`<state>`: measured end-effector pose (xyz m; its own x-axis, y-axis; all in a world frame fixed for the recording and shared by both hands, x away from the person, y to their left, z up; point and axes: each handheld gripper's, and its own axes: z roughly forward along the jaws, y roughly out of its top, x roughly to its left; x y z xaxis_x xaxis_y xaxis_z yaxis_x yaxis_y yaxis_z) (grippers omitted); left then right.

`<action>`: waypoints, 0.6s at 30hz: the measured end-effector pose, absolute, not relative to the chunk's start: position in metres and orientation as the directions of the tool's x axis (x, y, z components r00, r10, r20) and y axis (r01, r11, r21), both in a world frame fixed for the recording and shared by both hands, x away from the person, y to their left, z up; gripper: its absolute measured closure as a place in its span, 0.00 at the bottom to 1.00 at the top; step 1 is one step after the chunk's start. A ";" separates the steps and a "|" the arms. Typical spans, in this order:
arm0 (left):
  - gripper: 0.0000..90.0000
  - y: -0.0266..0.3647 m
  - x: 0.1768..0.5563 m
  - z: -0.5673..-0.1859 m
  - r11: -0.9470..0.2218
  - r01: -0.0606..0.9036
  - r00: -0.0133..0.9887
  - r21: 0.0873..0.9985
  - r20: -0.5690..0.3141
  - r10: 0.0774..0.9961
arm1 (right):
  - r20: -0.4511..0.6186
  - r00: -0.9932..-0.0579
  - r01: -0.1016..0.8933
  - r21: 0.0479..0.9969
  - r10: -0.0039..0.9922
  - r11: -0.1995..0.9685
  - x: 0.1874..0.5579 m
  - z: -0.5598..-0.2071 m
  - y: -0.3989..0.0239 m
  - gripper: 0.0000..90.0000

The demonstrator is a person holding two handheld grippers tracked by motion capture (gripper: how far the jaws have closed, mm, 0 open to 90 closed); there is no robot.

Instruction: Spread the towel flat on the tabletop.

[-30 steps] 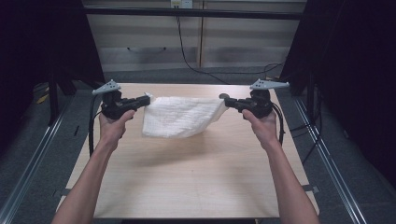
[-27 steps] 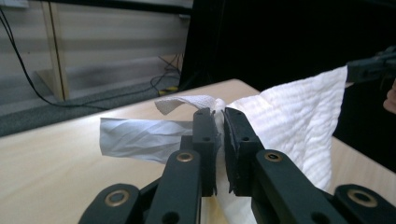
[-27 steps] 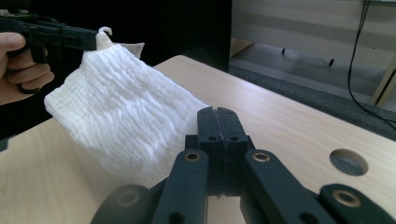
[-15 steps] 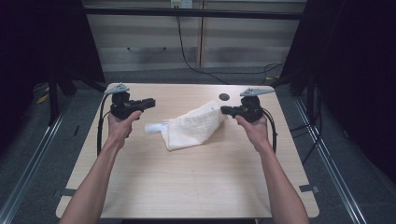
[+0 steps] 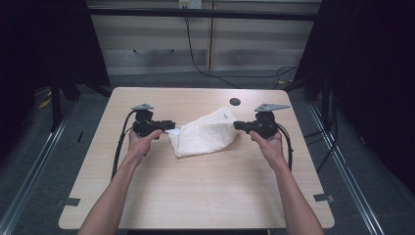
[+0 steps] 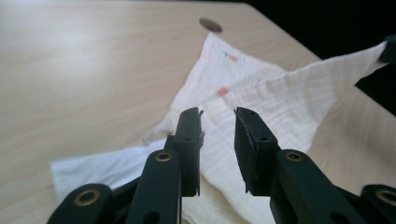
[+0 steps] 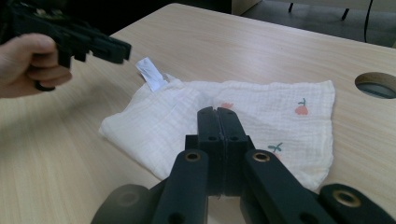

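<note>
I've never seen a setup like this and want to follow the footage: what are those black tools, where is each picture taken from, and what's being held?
A person holds a hand-operated claw in each hand. The high view looks down on a wooden table; the other two views ride on the claws, looking along their black jaws. A white cloth with small fruit prints lies folded on the table. The left claw has just been opening and its jaws stand apart, pressing nothing. The right claw is shut, pinching the cloth's corner.
</note>
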<state>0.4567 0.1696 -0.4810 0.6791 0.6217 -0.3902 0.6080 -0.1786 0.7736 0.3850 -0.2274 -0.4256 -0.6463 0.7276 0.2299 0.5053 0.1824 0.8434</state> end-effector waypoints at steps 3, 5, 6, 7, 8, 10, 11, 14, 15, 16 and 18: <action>0.78 0.162 0.460 -0.492 -0.177 0.622 0.673 0.763 -0.406 0.618 | 0.232 -0.648 0.504 0.845 0.725 0.180 0.384 -0.428 -0.229 1.00; 0.78 0.155 0.460 -0.497 -0.190 0.628 0.672 0.755 -0.402 0.622 | 0.239 -0.645 0.508 0.843 0.726 0.174 0.383 -0.429 -0.231 1.00; 0.78 0.153 0.461 -0.500 -0.195 0.629 0.672 0.752 -0.402 0.622 | 0.240 -0.645 0.507 0.844 0.726 0.172 0.383 -0.430 -0.232 1.00; 0.78 0.151 0.462 -0.502 -0.210 0.628 0.673 0.749 -0.387 0.630 | 0.244 -0.642 0.512 0.842 0.727 0.170 0.383 -0.430 -0.233 1.00; 0.78 0.149 0.463 -0.504 -0.212 0.628 0.669 0.749 -0.380 0.639 | 0.244 -0.644 0.512 0.841 0.725 0.172 0.382 -0.431 -0.233 1.00; 0.77 0.146 0.467 -0.507 -0.209 0.636 0.658 0.743 -0.381 0.649 | 0.242 -0.646 0.512 0.841 0.724 0.175 0.381 -0.430 -0.233 1.00; 0.77 0.144 0.468 -0.507 -0.214 0.635 0.660 0.743 -0.376 0.651 | 0.240 -0.648 0.509 0.842 0.723 0.177 0.380 -0.429 -0.233 1.00; 0.82 0.134 0.467 -0.509 -0.258 0.617 0.674 0.743 -0.329 0.662 | 0.238 -0.652 0.505 0.845 0.720 0.178 0.378 -0.427 -0.234 1.00; 0.84 0.132 0.466 -0.510 -0.280 0.617 0.674 0.735 -0.311 0.670 | 0.236 -0.655 0.502 0.846 0.718 0.180 0.378 -0.427 -0.235 1.00; 0.86 0.130 0.467 -0.513 -0.289 0.622 0.674 0.727 -0.310 0.671 | 0.237 -0.654 0.505 0.844 0.718 0.181 0.378 -0.427 -0.235 1.00; 0.94 0.129 0.466 -0.515 -0.282 0.621 0.663 0.731 -0.300 0.686 | 0.241 -0.649 0.509 0.842 0.721 0.176 0.378 -0.427 -0.237 1.00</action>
